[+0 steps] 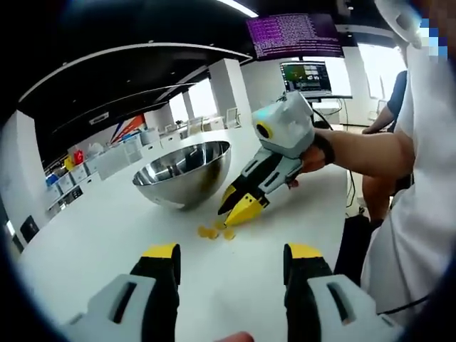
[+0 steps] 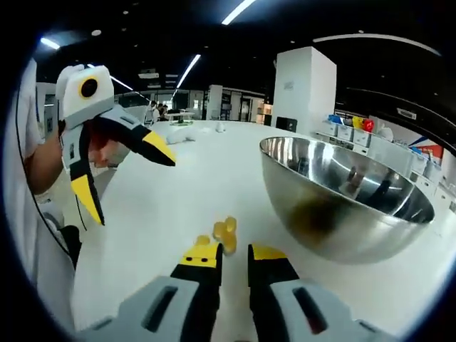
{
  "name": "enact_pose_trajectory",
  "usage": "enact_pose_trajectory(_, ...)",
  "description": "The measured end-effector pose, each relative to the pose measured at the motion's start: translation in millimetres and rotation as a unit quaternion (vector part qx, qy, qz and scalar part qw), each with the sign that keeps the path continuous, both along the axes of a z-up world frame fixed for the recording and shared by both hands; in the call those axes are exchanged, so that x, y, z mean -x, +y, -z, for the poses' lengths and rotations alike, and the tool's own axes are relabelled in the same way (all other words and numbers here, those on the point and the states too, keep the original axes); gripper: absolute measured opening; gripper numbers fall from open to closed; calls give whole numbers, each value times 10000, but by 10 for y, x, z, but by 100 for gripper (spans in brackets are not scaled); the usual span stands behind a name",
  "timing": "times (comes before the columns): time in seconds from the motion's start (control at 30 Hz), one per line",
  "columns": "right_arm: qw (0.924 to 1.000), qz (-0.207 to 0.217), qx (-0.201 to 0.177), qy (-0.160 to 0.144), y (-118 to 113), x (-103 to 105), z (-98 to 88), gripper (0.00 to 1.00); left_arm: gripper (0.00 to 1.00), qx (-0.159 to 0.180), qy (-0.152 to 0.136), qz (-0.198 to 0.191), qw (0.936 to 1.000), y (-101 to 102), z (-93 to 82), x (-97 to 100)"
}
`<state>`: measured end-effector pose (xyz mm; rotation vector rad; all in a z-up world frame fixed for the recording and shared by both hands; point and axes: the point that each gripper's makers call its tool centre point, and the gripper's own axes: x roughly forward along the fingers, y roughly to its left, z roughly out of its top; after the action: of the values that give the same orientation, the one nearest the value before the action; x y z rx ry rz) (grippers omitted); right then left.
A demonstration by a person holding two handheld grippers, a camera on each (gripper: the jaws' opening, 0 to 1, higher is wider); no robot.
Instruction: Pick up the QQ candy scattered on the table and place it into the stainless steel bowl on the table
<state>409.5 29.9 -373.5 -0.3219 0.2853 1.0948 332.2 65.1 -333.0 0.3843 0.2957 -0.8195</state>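
Several yellow QQ candies (image 1: pixel 214 231) lie in a small cluster on the white table (image 1: pixel 107 235), just in front of the stainless steel bowl (image 1: pixel 184 171). My right gripper (image 1: pixel 226 217) tilts down with its yellow tips at the cluster. In its own view its jaws (image 2: pixel 234 254) stand a narrow gap apart, with the candies (image 2: pixel 226 231) right at the tips and the bowl (image 2: pixel 342 199) close on the right. My left gripper (image 1: pixel 234 253) is wide open above bare table, short of the candies. It also hangs open in the air (image 2: pixel 135 191).
A person's hand and sleeve (image 1: pixel 356 153) hold the right gripper at the table's right edge. Monitors (image 1: pixel 305 77) stand behind. Shelves with coloured items (image 2: pixel 356 125) line the far wall beyond the bowl. A white pillar (image 2: pixel 305 89) rises behind the table.
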Motion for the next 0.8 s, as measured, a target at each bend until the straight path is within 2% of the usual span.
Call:
enact_pose_trajectory(0.37,9998,-164,98,-65,95,-20,43,9,58,-38,4,-27,10000,36,11,-19)
enact_pose_trajectory(0.6,9998,-156,-34,94,88,1,37,9,58,-61,17,-24,10000,39,28,-33)
enact_pose_trajectory(0.8,9998,-78,-163,65,25,-2,-28,9,58,-76,0,16,10000,5,15,-41)
